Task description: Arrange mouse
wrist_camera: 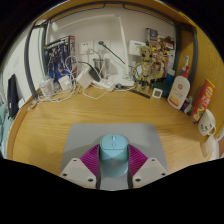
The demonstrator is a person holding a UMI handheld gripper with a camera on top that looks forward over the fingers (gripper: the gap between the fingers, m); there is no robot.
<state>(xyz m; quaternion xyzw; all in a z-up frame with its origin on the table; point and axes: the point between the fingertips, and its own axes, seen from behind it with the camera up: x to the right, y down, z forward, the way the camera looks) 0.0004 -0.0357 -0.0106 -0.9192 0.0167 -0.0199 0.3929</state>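
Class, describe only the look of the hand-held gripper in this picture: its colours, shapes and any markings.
The gripper has two pale grey, angular fingers, each with a magenta ribbed pad on its inner face. No cables, markings or sleeve are visible.

- A home desk corner is showing: a wooden tabletop (60, 135) is carrying tangled cables (85, 85) upper left.
- Bottles (180, 90) are crowding the right.

— Any lettering you can make out near the orange packet (203, 97)?
— None legible; it and the white bottle (178, 92) beside it perhaps carry print, too small.
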